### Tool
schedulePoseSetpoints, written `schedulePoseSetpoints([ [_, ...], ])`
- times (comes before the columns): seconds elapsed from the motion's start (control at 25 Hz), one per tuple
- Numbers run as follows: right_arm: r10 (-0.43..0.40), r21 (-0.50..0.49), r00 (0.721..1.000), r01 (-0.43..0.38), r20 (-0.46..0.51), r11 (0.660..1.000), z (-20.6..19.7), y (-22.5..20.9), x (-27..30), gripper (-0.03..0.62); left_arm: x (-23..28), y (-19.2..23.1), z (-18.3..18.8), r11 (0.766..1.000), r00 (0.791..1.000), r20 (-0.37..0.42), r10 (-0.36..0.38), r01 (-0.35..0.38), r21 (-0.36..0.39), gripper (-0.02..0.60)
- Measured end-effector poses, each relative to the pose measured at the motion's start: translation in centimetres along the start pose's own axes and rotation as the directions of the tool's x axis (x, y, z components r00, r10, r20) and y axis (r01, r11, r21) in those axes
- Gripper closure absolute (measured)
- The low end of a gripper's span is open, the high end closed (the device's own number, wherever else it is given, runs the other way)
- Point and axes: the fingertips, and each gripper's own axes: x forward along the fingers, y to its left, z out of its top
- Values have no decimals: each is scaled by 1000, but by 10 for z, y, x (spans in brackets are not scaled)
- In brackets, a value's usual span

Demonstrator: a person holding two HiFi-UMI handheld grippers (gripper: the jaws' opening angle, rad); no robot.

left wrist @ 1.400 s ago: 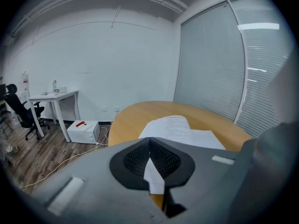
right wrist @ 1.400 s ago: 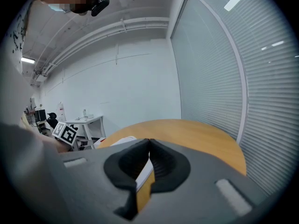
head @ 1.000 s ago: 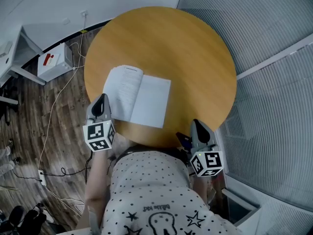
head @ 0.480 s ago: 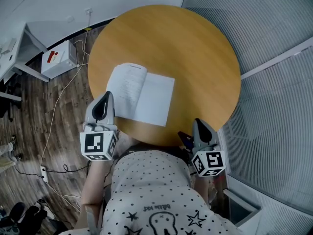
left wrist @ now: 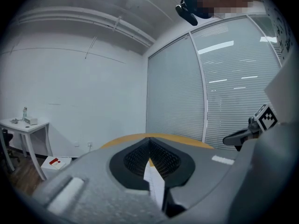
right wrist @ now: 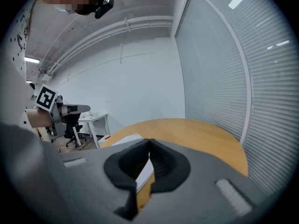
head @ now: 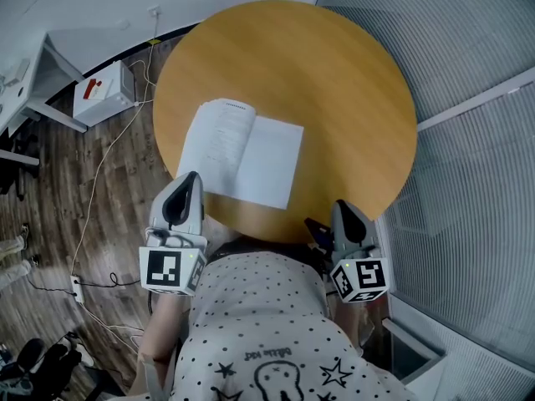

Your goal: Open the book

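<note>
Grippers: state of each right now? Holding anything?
Left gripper: closed, jaws together, holding nothing.
Right gripper: closed, jaws together, holding nothing.

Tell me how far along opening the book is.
Done: the book lies open, pages up, on the round table. In hand: nothing; the left gripper and right gripper are both shut and empty, by the table's near edge. Left: nothing that shows.
</note>
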Motion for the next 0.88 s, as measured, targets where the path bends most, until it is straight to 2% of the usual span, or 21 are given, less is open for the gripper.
schedulePoseSetpoints([
  [0.24, 3, -6, 1000, -3, 15, 1000, 7, 1, -1, 589, -8, -21, -5, 998, 999, -15, -47, 47, -29, 572],
  [0.44, 11, -14, 1000, -11, 8, 1000, 6, 4, 1, 589, -17, -26, -12, 996, 998, -28, -60, 58, -65, 572],
  [0.72, 46, -34, 999, -46, -9, 998, 7, 13, 4, 589, -30, -20, -13, 996, 999, -24, -21, 19, -90, 572],
  [0.88, 62, -45, 998, -63, -21, 997, 7, 18, 9, 589, -31, -13, -18, 997, 999, -32, -7, 4, -78, 572],
])
